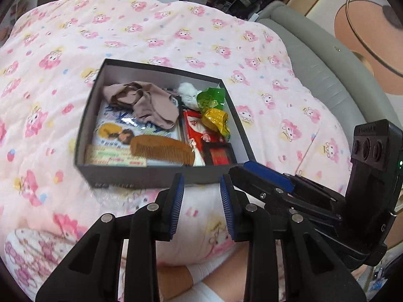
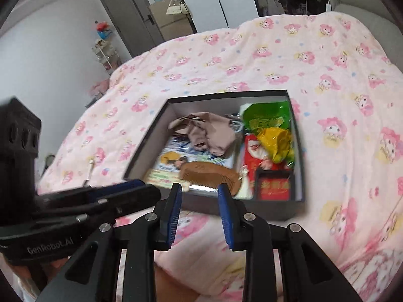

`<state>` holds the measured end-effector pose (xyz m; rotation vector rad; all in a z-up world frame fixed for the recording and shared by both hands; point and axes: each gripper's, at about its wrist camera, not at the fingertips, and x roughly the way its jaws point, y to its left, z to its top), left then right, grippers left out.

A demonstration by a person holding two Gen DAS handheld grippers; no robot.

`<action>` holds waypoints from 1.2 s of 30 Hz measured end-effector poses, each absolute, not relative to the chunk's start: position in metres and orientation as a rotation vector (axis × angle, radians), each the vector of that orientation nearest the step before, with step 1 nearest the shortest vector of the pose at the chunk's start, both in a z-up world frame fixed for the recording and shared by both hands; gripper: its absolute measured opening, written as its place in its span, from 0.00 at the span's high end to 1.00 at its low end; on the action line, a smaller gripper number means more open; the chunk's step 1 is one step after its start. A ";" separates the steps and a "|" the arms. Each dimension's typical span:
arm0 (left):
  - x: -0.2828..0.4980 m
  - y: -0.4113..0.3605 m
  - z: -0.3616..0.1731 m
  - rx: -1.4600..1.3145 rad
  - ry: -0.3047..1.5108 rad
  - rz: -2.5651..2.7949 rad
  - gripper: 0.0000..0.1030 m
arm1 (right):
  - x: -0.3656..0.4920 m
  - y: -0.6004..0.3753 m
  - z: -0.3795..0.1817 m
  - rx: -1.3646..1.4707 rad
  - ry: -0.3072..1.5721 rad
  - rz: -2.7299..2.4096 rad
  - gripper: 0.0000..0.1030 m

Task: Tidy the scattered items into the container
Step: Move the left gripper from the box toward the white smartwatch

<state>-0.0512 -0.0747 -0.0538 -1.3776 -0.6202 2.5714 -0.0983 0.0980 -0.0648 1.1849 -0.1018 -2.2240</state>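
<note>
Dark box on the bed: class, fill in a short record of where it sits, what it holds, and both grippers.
container: dark box, lid off
surface: pink cartoon-print quilt
contents: wooden comb, beige cloth, green packet, yellow packet, white plush toy
left gripper: open, empty
right gripper: open, empty

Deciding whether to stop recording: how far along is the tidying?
Mostly done: the wooden comb, beige cloth, green packet and yellow packet lie in the box. Left gripper and right gripper hold nothing. Left: a small stick-like item on the quilt.
</note>
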 end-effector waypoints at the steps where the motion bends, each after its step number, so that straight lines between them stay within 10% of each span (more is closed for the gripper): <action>1: -0.042 -0.079 -0.052 -1.377 -0.630 2.575 0.71 | -0.092 0.094 -0.062 1.184 -0.090 -2.215 0.75; 9: 0.005 -0.131 -0.049 -1.393 -0.659 2.712 0.74 | -0.056 0.032 -0.055 1.160 0.063 -2.132 0.75; 29: 0.124 -0.386 -0.155 -1.462 -1.376 3.053 0.74 | -0.037 -0.221 -0.132 1.233 0.168 -1.644 0.75; 36: 0.094 -0.438 -0.175 -1.731 -1.108 3.158 0.50 | -0.041 -0.248 -0.166 1.271 0.293 -1.674 0.75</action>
